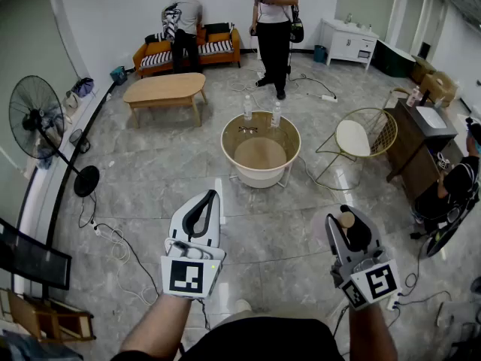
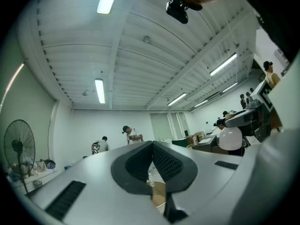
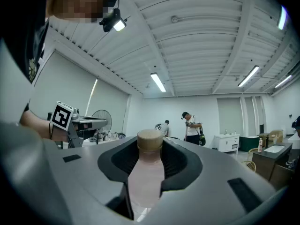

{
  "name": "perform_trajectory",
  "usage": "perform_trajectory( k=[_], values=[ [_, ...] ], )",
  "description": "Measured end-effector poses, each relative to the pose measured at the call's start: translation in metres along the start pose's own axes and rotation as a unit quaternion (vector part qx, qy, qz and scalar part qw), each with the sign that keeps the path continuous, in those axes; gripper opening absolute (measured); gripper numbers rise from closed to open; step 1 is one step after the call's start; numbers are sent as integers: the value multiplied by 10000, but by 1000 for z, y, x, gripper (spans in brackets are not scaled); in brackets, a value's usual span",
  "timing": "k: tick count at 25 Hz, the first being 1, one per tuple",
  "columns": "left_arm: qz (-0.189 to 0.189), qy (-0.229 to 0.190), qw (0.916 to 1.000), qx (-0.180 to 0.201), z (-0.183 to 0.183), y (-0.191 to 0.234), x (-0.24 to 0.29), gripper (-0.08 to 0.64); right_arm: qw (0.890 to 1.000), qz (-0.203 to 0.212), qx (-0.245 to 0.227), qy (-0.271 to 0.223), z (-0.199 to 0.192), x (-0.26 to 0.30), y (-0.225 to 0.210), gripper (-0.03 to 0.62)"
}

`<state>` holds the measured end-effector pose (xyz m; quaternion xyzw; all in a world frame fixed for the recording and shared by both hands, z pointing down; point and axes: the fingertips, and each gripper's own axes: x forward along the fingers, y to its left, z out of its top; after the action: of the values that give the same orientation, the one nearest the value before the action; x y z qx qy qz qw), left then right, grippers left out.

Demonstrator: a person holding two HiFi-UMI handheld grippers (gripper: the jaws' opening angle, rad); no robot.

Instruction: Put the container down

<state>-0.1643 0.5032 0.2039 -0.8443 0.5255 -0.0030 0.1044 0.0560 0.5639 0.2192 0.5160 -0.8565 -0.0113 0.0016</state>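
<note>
The container is a pale pink bottle [image 3: 144,177] with a tan cap [image 3: 150,141]. It stands upright between the jaws of my right gripper [image 3: 150,154], which is shut on its neck and shoulder. In the head view the right gripper [image 1: 347,226] is at the lower right, above the floor, and the cap [image 1: 346,219] shows between its jaws. My left gripper [image 1: 204,205] is at the lower left, shut, with nothing in it. In the left gripper view its fingertips [image 2: 153,145] meet. A round light wooden table [image 1: 287,131] stands ahead of both grippers.
Two clear water bottles [image 1: 247,108] and a pair of glasses [image 1: 248,129] lie on the round table. A gold wire chair [image 1: 364,137] and a dark cabinet [image 1: 415,138] stand at the right, a fan [image 1: 34,117] at the left. Cables [image 1: 113,241] trail on the floor. Two people [image 1: 273,21] stand at the back.
</note>
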Motion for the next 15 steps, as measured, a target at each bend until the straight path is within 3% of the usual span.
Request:
perform_trajectory(
  k=[7,15],
  values=[
    [-80,-46,10000,-7,2,8,-5,15,9997,-70,-94,205,-5,9,10,147],
    [-49,37,10000,11,-11,6,11,15,9997,158,-28,184,-8,30,-1,146]
  ],
)
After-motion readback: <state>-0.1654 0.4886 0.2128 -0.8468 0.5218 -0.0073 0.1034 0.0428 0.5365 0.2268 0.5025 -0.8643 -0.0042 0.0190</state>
